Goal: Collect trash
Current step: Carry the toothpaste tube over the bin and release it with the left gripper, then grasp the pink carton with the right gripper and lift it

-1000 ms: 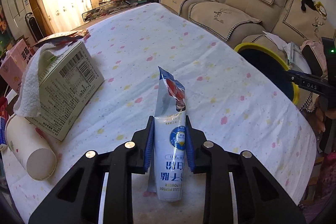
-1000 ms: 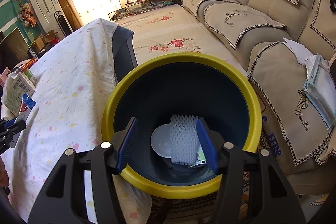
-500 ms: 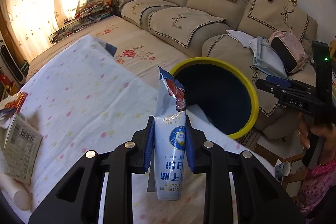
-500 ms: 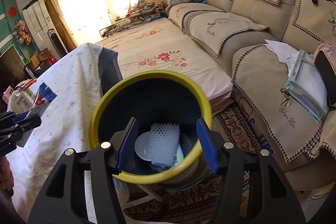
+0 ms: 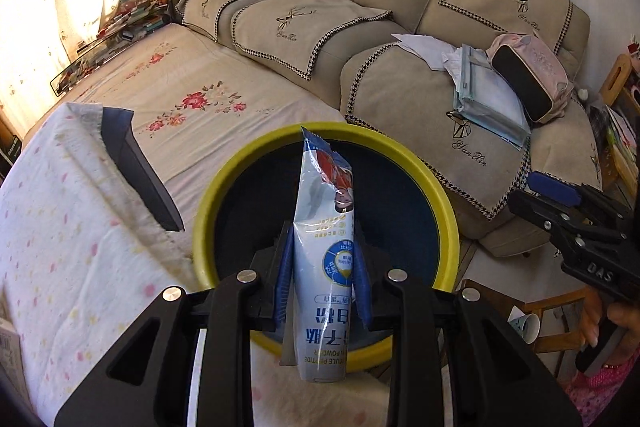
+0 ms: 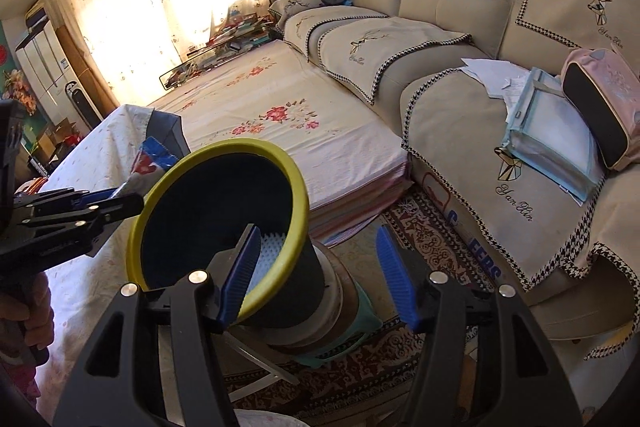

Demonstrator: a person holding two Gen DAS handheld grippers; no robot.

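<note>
Standing upright between the blue ribbed fingers point(image 5: 283, 267) of the left gripper point(image 5: 322, 263), a glossy white-and-blue sachet point(image 5: 325, 243) with a torn, crumpled top is pinched over the round mouth of the dark bin point(image 5: 412, 223), whose rim is yellow. White foam netting point(image 6: 266, 259) lies inside. The right gripper point(image 6: 318, 281), fingers spread wide and holding nothing, hangs beside the bin's far wall, off the cloth-covered surface point(image 5: 60, 227).

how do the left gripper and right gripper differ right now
The left gripper is shut on the blue-and-white packet, held upright over the yellow-rimmed bin; the right gripper has open, empty jaws. Seen from the right wrist, the left sits at the bin's table side, the right at its sofa side. Both share black frames and blue pads.
</note>
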